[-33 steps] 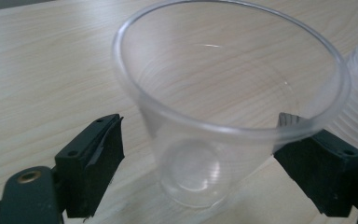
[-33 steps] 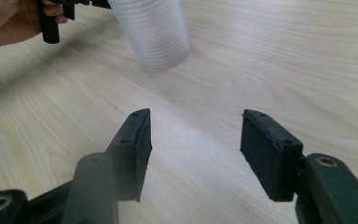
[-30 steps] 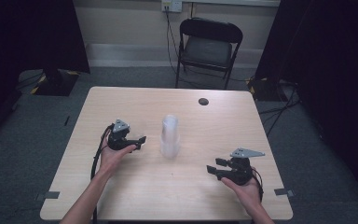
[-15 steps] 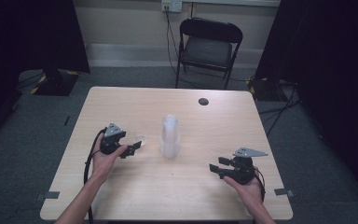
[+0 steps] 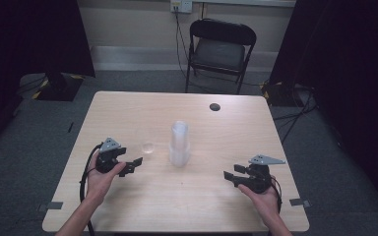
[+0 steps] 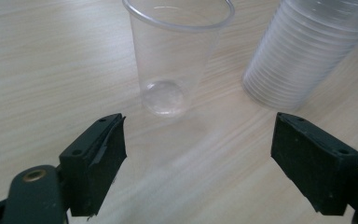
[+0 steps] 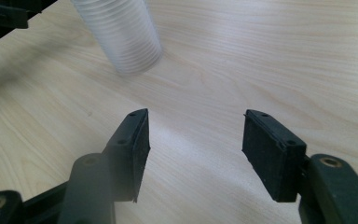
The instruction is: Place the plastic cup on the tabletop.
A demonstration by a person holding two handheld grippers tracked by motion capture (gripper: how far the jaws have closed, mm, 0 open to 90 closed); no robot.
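A stack of clear plastic cups stands upright at the middle of the wooden table. A single clear cup stands just left of the stack; close up it is the single cup beside the stack. My left gripper is open, a short way in front of that single cup, with nothing between its jaws. My right gripper rests open near the table's front right, pointing toward the stack, apart from it.
A small dark round object lies near the table's far edge. A black folding chair stands behind the table. Bare tabletop lies between the two grippers.
My left gripper has drawn back toward the front left, away from the single cup, which stands on its own. The right gripper has barely moved.
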